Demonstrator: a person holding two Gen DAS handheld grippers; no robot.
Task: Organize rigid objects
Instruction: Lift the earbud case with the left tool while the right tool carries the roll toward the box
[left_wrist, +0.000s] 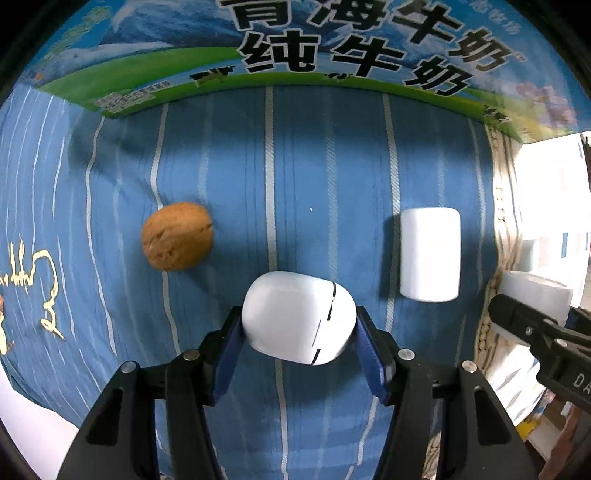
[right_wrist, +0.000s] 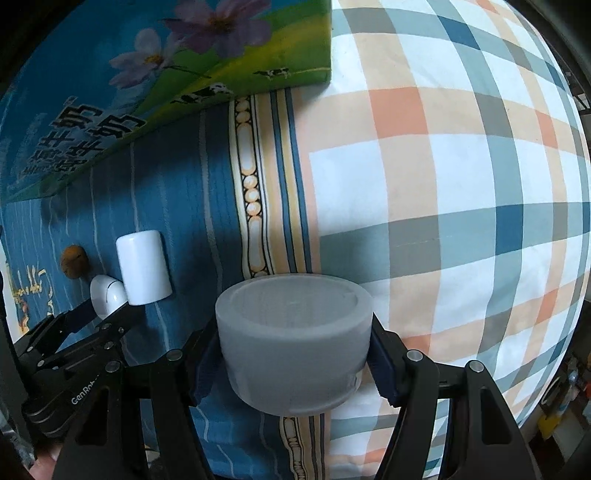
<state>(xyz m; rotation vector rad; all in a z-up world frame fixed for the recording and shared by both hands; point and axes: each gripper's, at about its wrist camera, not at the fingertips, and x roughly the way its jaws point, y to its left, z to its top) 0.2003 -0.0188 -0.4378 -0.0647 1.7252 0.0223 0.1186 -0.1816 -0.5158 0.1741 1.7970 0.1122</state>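
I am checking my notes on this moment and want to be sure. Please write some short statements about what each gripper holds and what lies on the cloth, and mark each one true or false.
1. The left gripper is shut on the white earbud case. True.
2. The right gripper is open and holds nothing. False: it grips the grey round container between its blue pads.
3. The walnut lies on the blue striped cloth, apart from both grippers. True.
4. The white cylinder is inside the grey round container. False: it rests on the blue striped cloth, beside the white earbud case.
5. The milk carton box stands beyond the walnut. True.
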